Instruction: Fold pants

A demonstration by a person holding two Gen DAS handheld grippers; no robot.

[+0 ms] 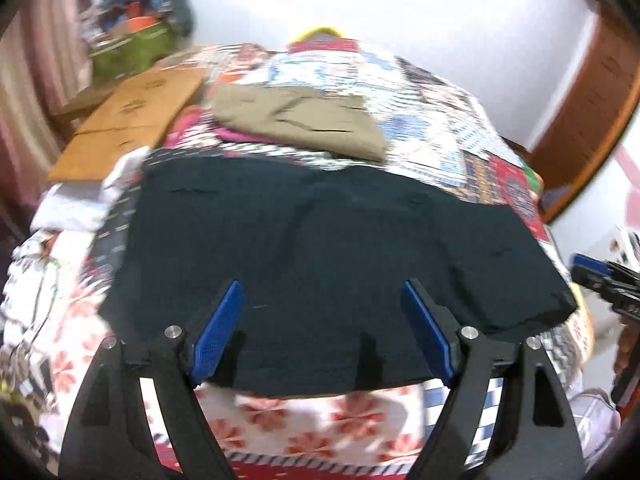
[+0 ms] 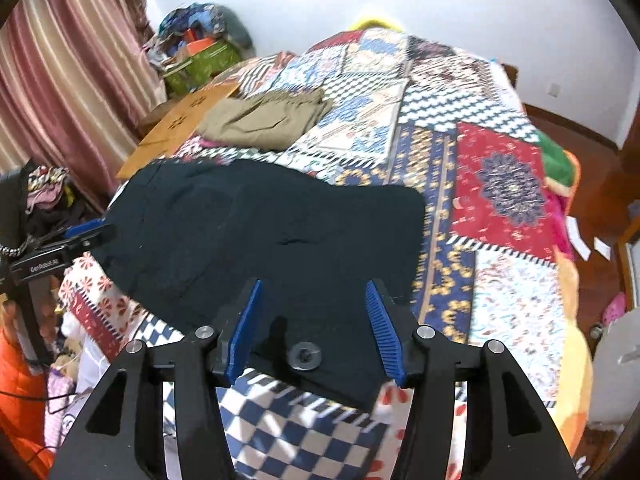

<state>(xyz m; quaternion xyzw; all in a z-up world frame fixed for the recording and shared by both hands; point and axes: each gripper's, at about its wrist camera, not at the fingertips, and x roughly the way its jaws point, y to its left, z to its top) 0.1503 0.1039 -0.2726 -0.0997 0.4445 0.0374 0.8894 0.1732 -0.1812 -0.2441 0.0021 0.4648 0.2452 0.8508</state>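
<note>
The dark pants [image 1: 320, 248] lie flat on the bed [image 2: 500, 184], on top of the bright quilt, already folded into a short wide shape. A tan pair [image 1: 300, 120] sits farther back, near a brown board [image 1: 132, 116]. The left claw [image 1: 320, 320] hangs over the near edge of the dark pants with its blue fingers [image 1: 218, 332] spread wide and nothing between them. The right claw [image 2: 312, 332] is over the end with the button [image 2: 306, 356]. Its fingers are apart too, and they do not pinch the cloth. So it looks like one fold is done and both claws have let go. Next, I think, each claw must come down on an edge, pinch it, and carry it across for one more fold, keeping the edges lined up.
</note>
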